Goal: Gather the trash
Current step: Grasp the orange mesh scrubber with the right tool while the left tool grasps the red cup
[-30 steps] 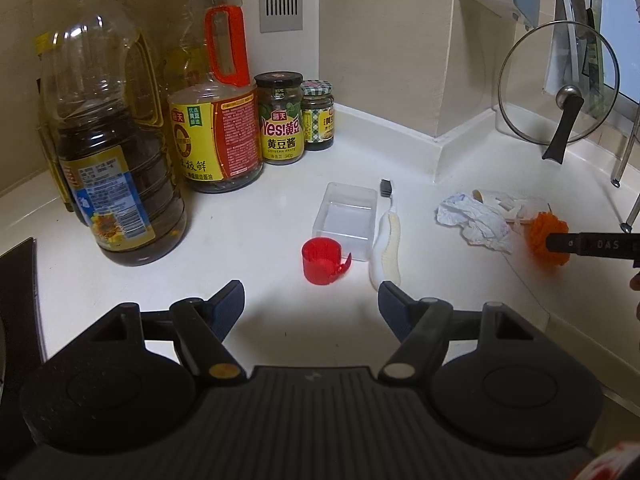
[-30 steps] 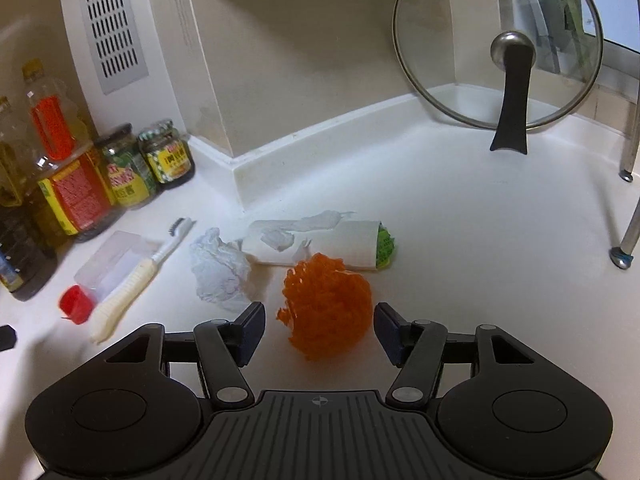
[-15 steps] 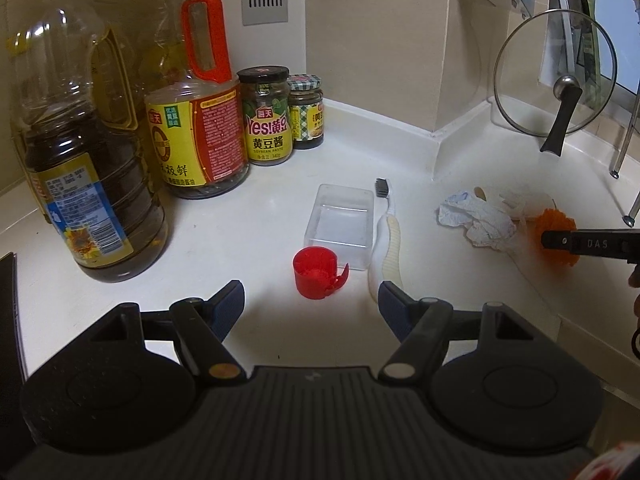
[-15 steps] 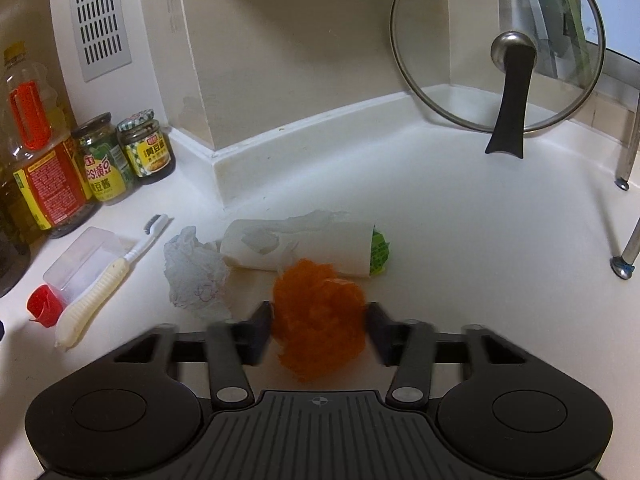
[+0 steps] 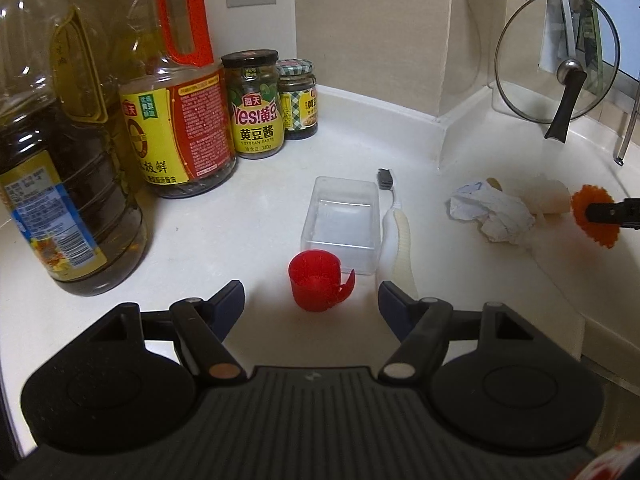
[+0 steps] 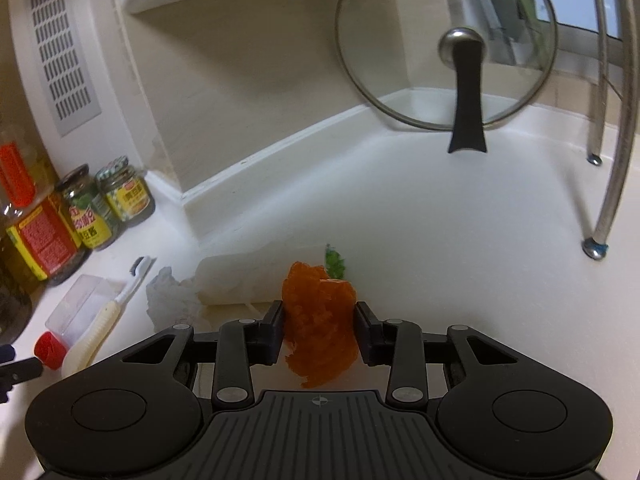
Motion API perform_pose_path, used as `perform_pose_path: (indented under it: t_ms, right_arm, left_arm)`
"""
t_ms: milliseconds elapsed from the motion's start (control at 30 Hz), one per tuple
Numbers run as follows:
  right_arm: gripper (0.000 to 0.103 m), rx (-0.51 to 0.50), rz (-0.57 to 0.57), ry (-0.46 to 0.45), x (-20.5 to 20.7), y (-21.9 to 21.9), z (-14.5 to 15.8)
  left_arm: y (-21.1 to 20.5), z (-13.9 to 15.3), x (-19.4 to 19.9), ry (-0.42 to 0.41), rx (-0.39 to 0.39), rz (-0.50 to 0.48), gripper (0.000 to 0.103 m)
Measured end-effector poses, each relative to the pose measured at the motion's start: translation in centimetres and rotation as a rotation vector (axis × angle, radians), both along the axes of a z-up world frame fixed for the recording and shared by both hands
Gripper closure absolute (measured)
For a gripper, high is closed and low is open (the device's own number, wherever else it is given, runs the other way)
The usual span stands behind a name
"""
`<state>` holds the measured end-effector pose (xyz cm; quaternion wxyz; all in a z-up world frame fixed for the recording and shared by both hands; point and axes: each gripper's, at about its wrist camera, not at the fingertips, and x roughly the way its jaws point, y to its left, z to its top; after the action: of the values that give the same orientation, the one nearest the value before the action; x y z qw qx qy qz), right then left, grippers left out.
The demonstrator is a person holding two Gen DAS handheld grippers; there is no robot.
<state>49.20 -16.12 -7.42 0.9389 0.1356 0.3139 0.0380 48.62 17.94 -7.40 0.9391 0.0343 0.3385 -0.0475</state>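
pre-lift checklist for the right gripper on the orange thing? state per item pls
1. Right gripper shut on the orange mesh wad; jaws have just been closing: ok.
2. Wad centred between the pads: ok.
3. Crumpled tissue outside the jaws: ok.
4. White roll behind the wad free of the grip: cannot tell.
5. Left gripper open, red cap just ahead, untouched: ok.
6. Trash bin in view: not ok.

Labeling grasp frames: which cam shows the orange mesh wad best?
Right wrist: the orange mesh wad fills the centre, squeezed between the right claw pads, which have just been closing. Left wrist shows it small at the right edge, partly hidden.
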Motion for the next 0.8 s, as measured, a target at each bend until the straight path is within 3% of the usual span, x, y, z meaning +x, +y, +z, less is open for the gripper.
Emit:
perform_pose_path:
  t_ms: [133,267,433,567,800]
  right_arm:
    - [0.066,0.023,-0.022,0.013,-0.3,-0.7,-0.1]
    - [0.066,0.019,-0.030,0.016,-0.5,-1.0,-0.1]
    - [0.066,0.019,-0.036,0.016,-0.7,-1.1,0.0]
    - [0.066,0.021,-0.039,0.020,-0.9,-1.2,0.0]
    - [0.066,0.027,-0.040,0.011,-1.9,-1.2,0.3]
  left_arm:
    - [-0.1,-0.6,1.0,0.005,0.019,-0.002,0.032]
    - [-0.3,-1.2,1.8,0.012,0.025,-0.011,0.039]
    - [-0.5,-1.8,2.3,0.015,0.037,-0.020,0.050]
    - [-0.6,-1.9,2.3,0.005,0.037,-0.028,0.065]
    - [-0.7,-1.3,1.8,-0.025,0.040,-0.043,0.067]
